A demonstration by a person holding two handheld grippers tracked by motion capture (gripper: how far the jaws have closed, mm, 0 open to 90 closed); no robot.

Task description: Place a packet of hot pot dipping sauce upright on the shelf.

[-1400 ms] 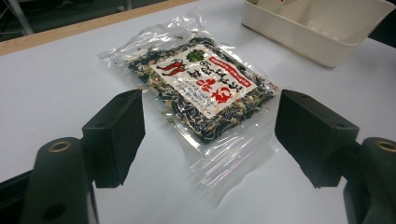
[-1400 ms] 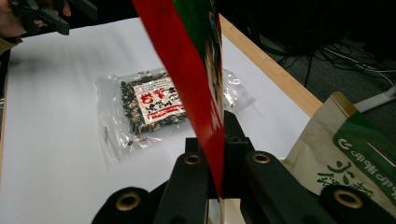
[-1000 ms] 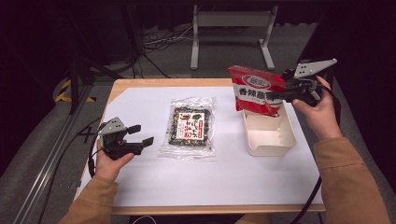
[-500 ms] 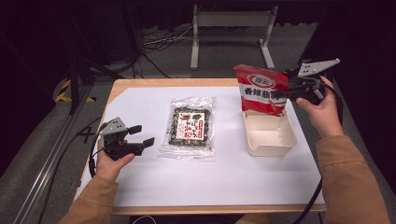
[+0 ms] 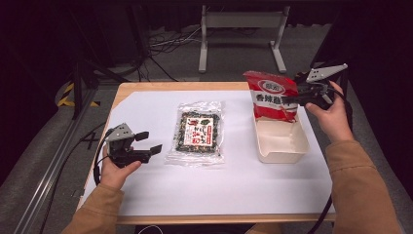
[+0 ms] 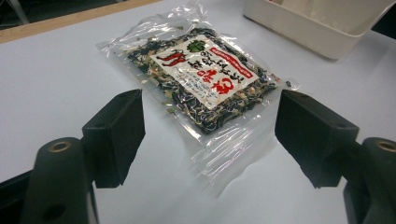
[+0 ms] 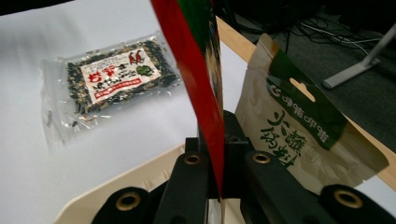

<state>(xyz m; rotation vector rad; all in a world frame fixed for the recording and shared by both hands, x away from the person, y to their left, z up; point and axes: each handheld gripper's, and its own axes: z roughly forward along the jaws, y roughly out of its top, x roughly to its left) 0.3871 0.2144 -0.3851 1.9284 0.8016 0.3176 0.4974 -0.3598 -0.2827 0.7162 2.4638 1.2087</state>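
— Red snack bag (image 5: pixel 272 96), pinched at its edge by the right gripper (image 5: pixel 295 96), hangs upright right above the cream tray (image 5: pixel 281 146).

— And the left gripper (image 5: pixel 148 144)?

— Jaws wide apart, empty, just beside the clear seaweed packet (image 5: pixel 197 131) on the white table (image 5: pixel 234 187).

— So straight down goes the bag.

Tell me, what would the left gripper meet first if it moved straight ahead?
Probably the clear packet: it lies on the table just ahead of the open left gripper, between the lines of its jaws.
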